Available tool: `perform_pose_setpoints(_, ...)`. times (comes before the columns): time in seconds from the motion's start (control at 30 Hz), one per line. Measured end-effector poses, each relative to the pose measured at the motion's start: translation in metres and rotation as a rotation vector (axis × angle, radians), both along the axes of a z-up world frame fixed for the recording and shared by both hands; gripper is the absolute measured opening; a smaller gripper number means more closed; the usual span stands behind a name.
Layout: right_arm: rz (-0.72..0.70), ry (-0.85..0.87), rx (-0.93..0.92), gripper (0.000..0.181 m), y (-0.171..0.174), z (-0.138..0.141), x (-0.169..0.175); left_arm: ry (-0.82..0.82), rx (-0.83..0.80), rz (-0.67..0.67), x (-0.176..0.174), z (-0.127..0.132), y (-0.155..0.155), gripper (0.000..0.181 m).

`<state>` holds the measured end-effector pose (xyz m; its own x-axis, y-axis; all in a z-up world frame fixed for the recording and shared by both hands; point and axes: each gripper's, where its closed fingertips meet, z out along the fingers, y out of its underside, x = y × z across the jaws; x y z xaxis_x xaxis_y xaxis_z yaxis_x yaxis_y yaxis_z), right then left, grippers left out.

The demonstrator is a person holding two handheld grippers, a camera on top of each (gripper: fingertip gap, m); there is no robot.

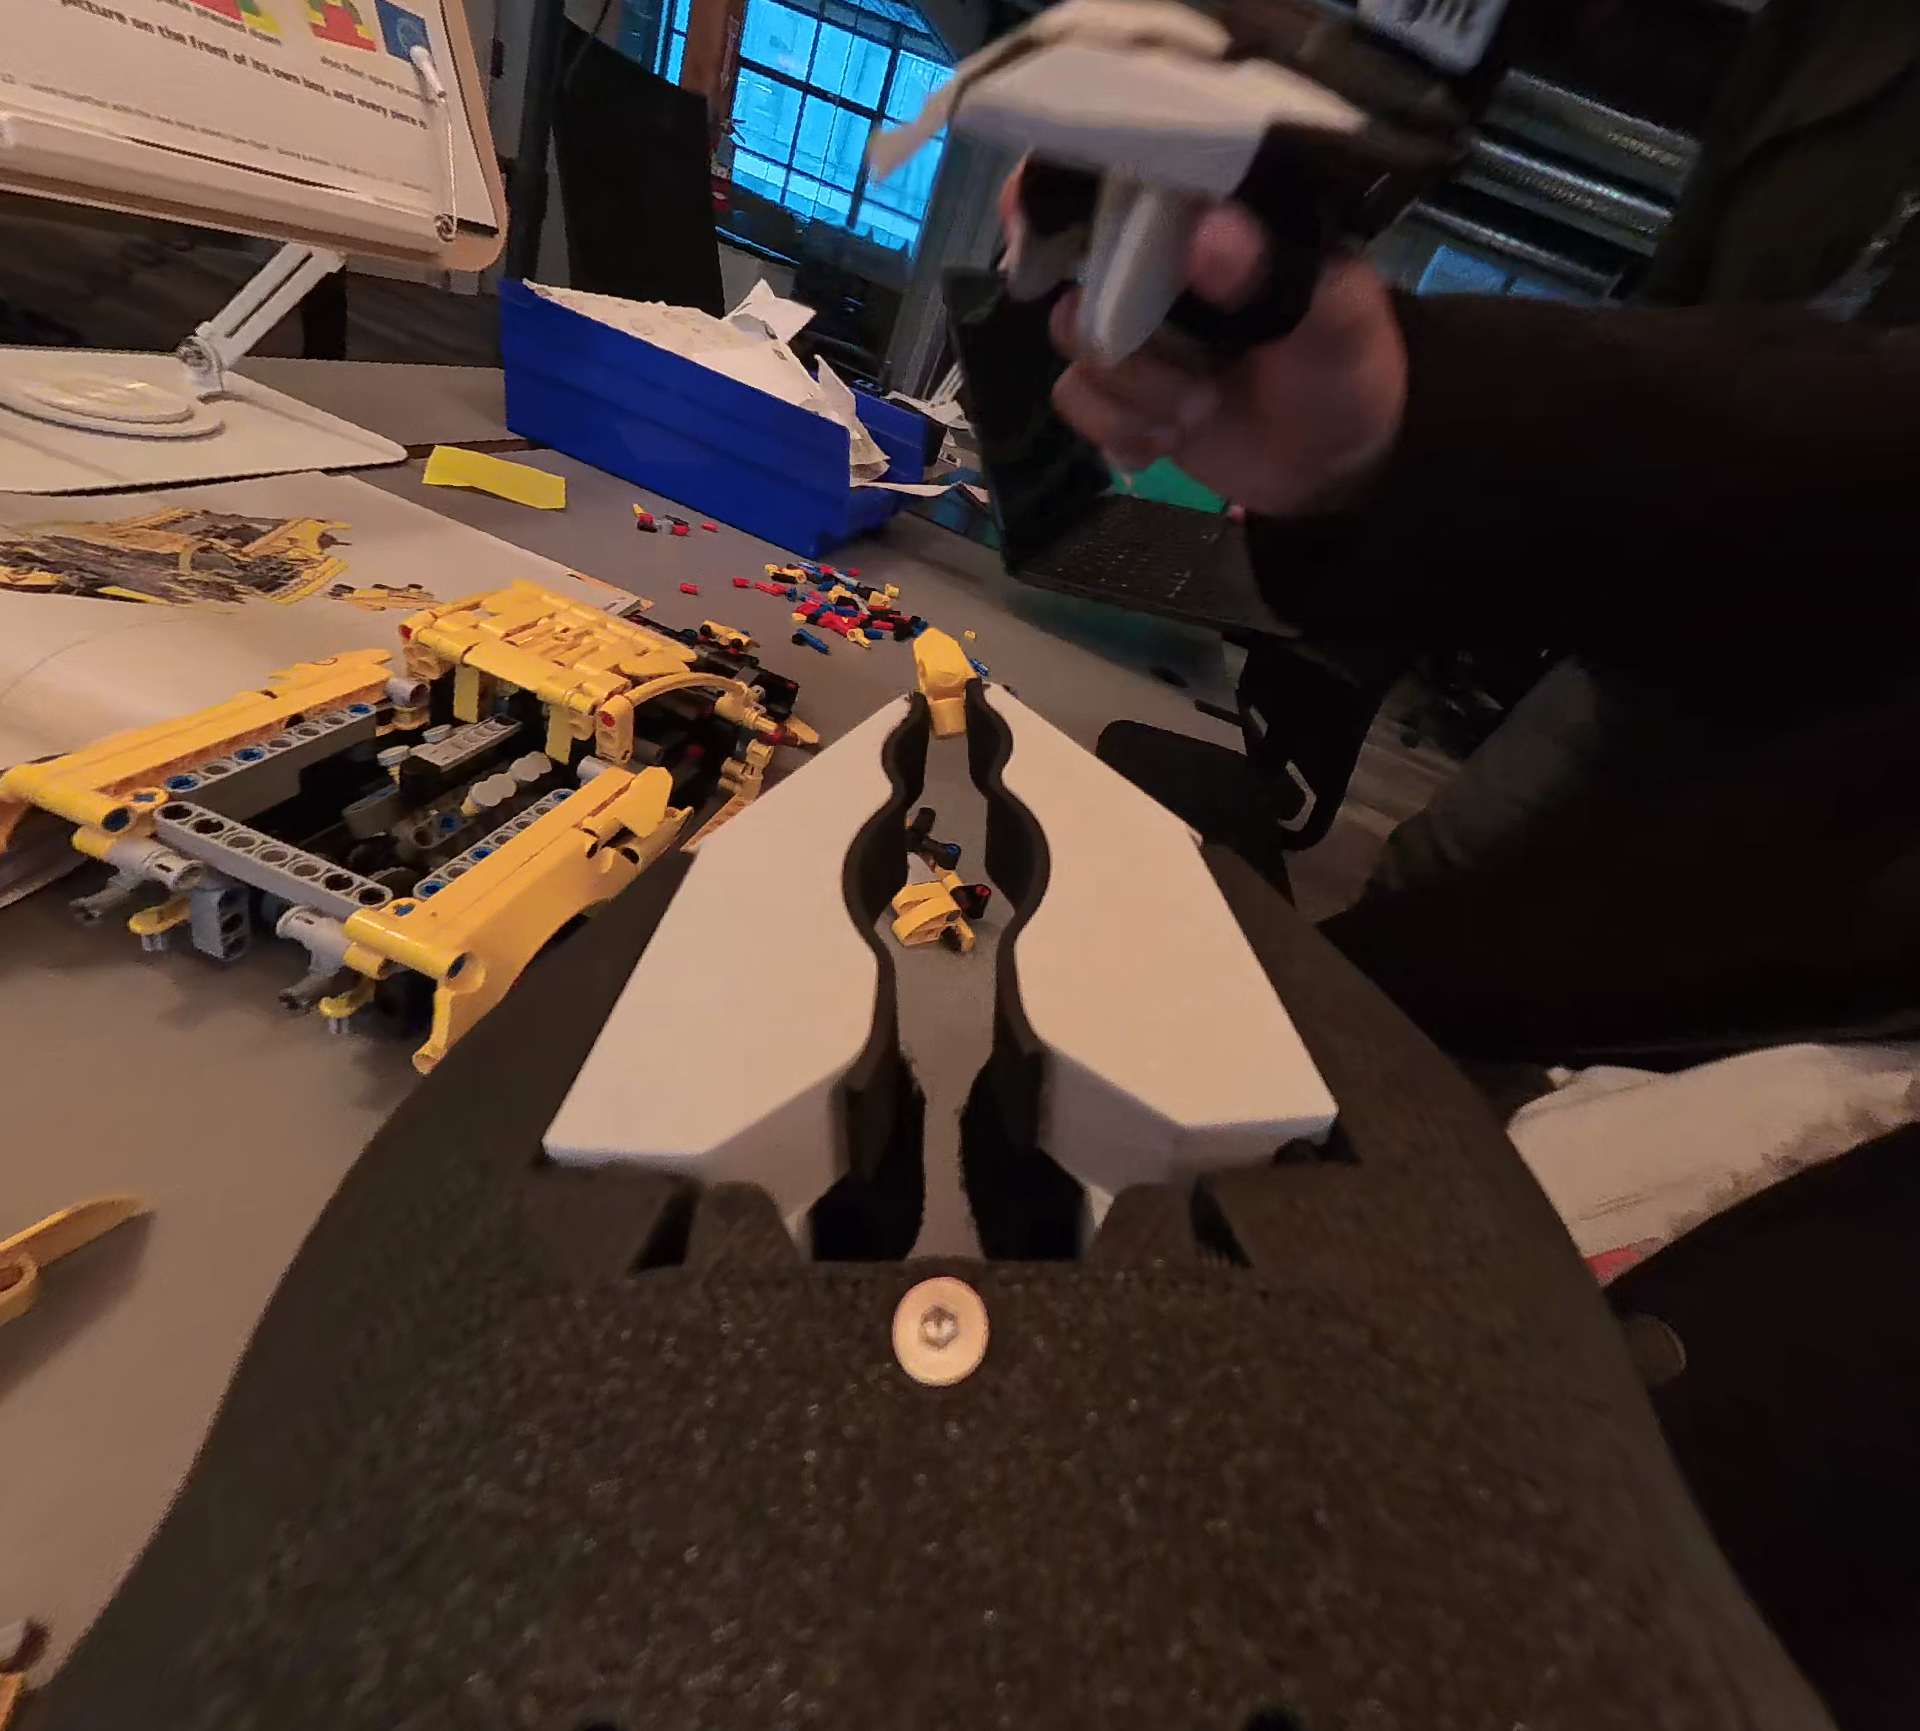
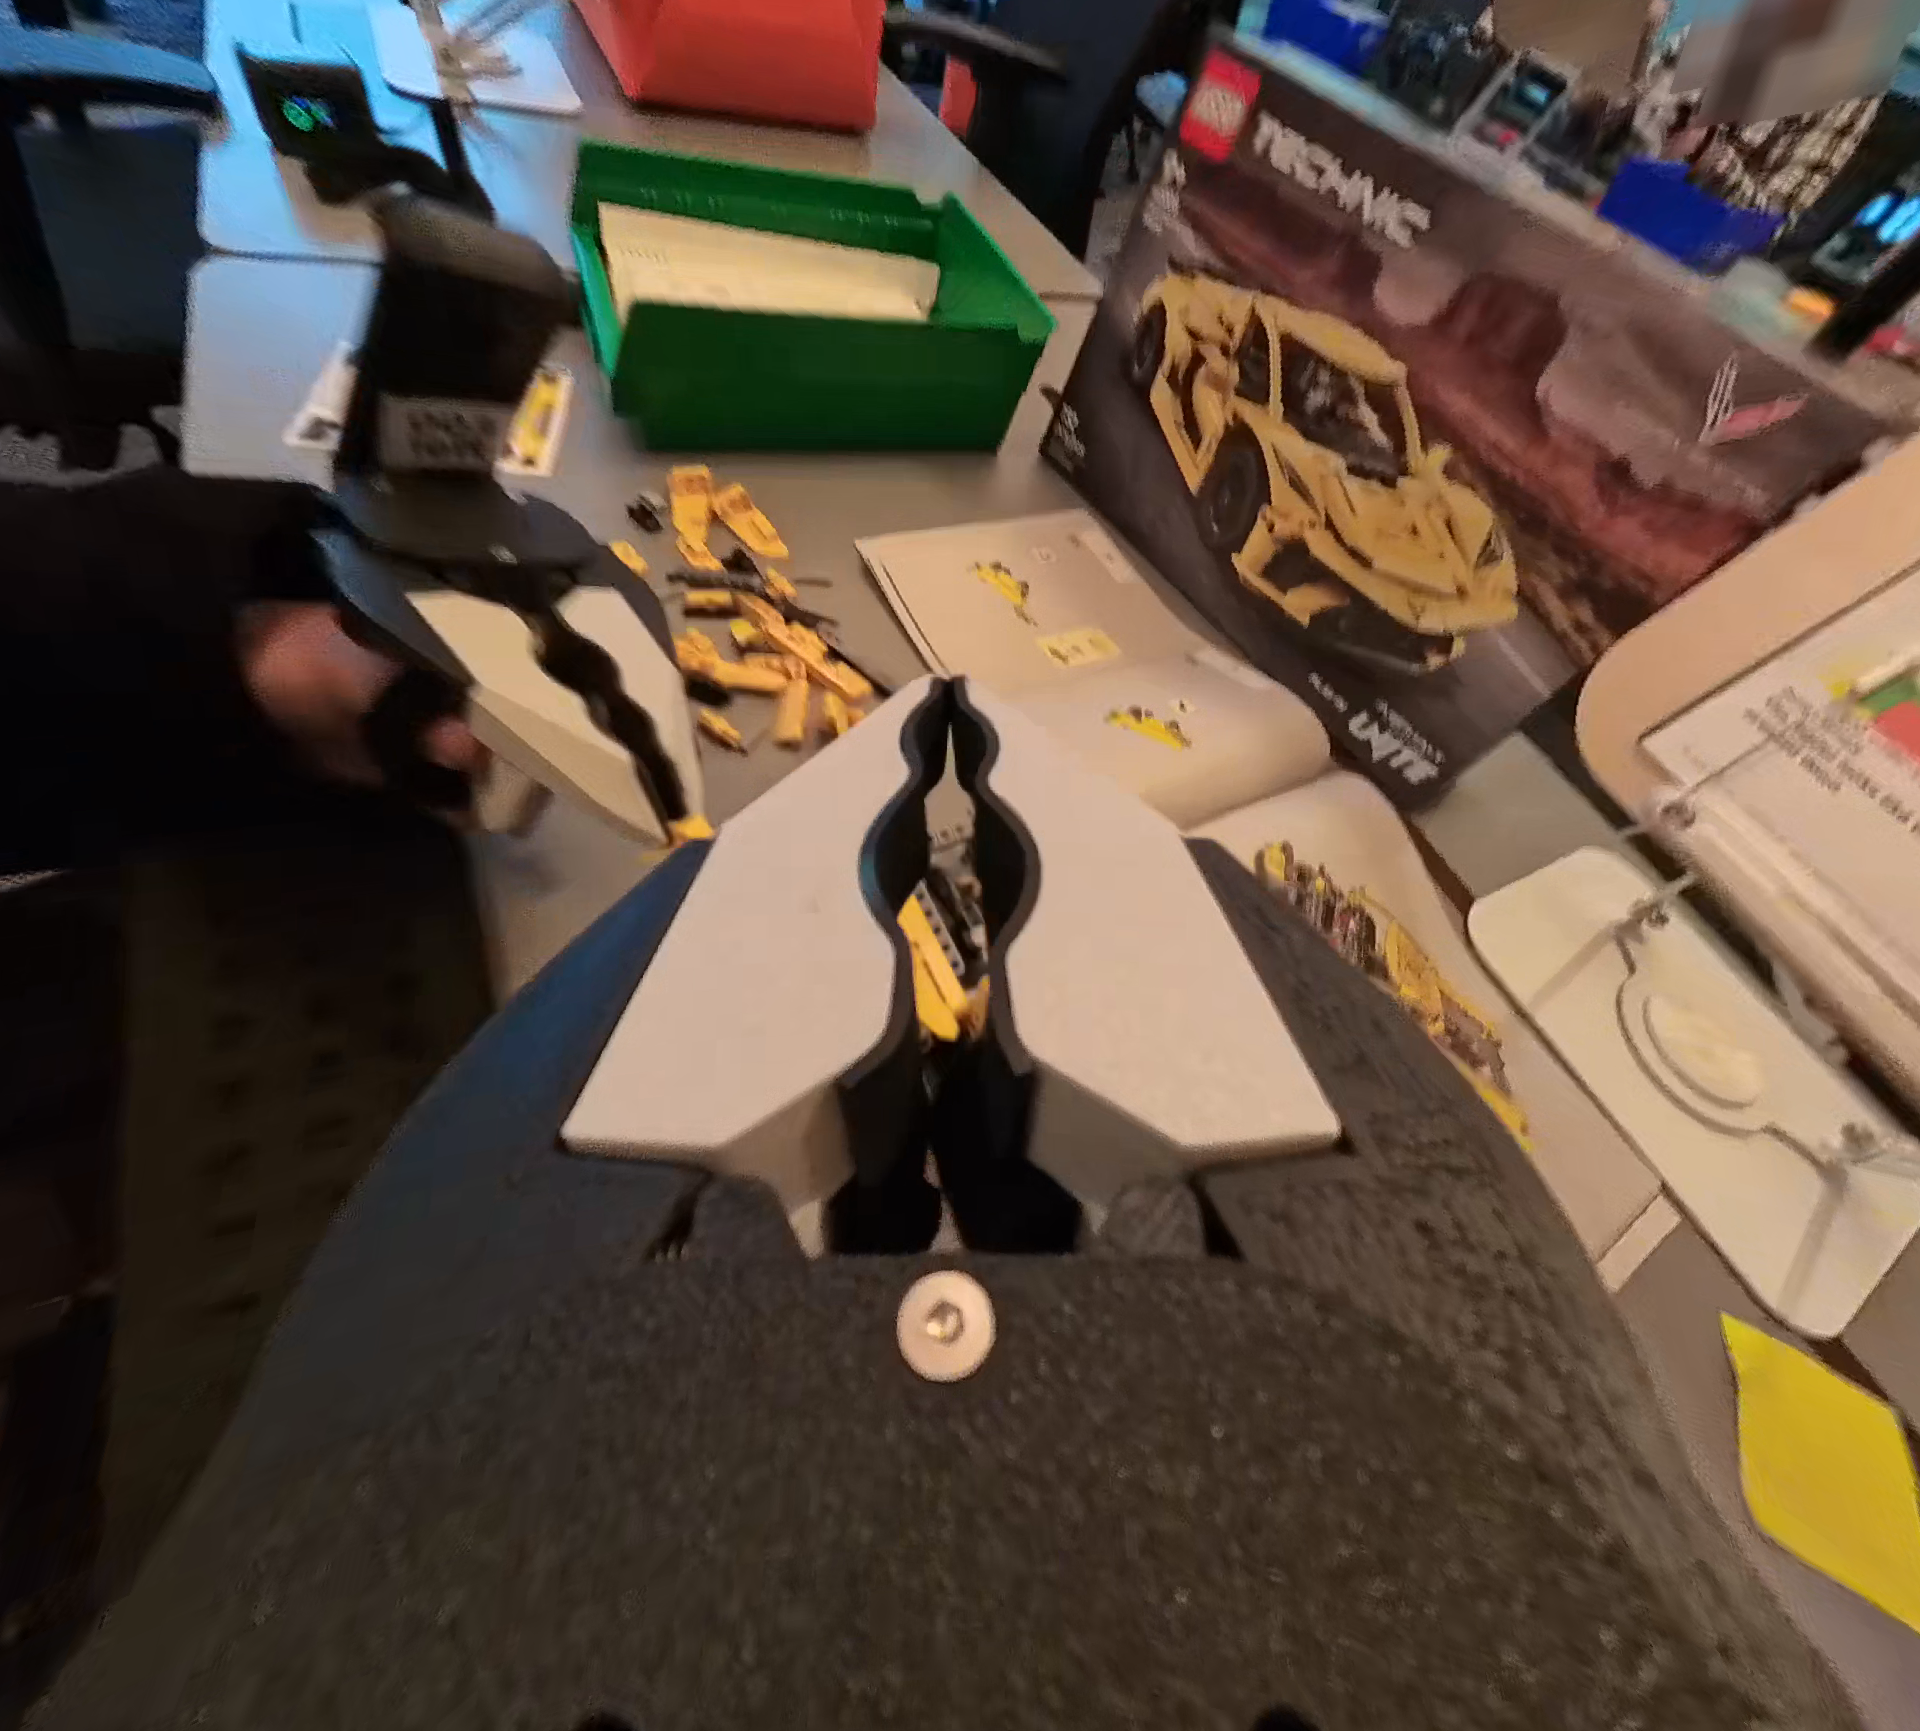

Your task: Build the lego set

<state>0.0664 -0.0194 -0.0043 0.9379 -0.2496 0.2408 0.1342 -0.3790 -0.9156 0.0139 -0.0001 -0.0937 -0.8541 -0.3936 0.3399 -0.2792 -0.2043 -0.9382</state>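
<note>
Left gripper (image 1: 943,699), centre of the left wrist view: jaws nearly together, pinching a small yellow piece (image 1: 943,679) at the tips. The piece is lifted clear of the counter (image 1: 208,1110), probably carried toward the chassis (image 1: 416,808), which lies at mid-left, half built, yellow beams flanking a grey and black core.

Right gripper (image 2: 948,694), centre of the right wrist view: tips pressed together, nothing seen between them. It is raised above the counter, presumably waiting to steady the chassis or take the next part. The yellow and black visible through the gap behind its tips is likely the chassis below, not a held part.

Loose parts: a red, blue and yellow pile (image 1: 842,606) above centre in the left view; yellow panels (image 2: 748,621) at mid-left in the right view. Manual (image 2: 1091,673) is open beside the box (image 2: 1455,455), at hand for reference.

Hard to read: the right view is motion-blurred; the exact shape of the piece is unclear; the chassis is cut off at the left edge and partly covered by the left gripper.
</note>
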Motion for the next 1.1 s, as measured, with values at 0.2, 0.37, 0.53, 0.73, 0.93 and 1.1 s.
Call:
perform_pose_setpoints(0.2, 0.049, -0.095, 0.020, 0.000, 0.010, 0.025, -0.038, -0.025, 0.040, 0.015, -0.001, -0.003, -0.003, 0.007)
perform_pose_setpoints(0.37, 0.020, -0.138, 0.009, 0.000, 0.003, -0.012, -0.045, -0.042, 0.055, 0.026, 0.000, -0.003, -0.002, 0.007)
perform_pose_setpoints(0.53, -0.095, -0.107, 0.118, 0.000, -0.025, -0.058, -0.042, -0.046, 0.097, 0.072, 0.005, -0.008, 0.003, 0.006)
perform_pose_setpoints(0.73, -0.164, -0.224, 0.169, 0.000, -0.045, -0.086, -0.043, -0.050, 0.280, 0.153, 0.019, -0.033, 0.003, 0.006)
perform_pose_setpoints(0.93, -0.172, -0.209, 0.256, 0.000, -0.061, -0.083, -0.040, -0.004, 0.345, 0.214, 0.032, -0.048, 0.009, 0.007)
perform_pose_setpoints(1.1, -0.150, -0.169, 0.247, 0.000, -0.060, -0.091, -0.039, -0.008, 0.379, 0.250, 0.036, -0.052, 0.013, 0.007)
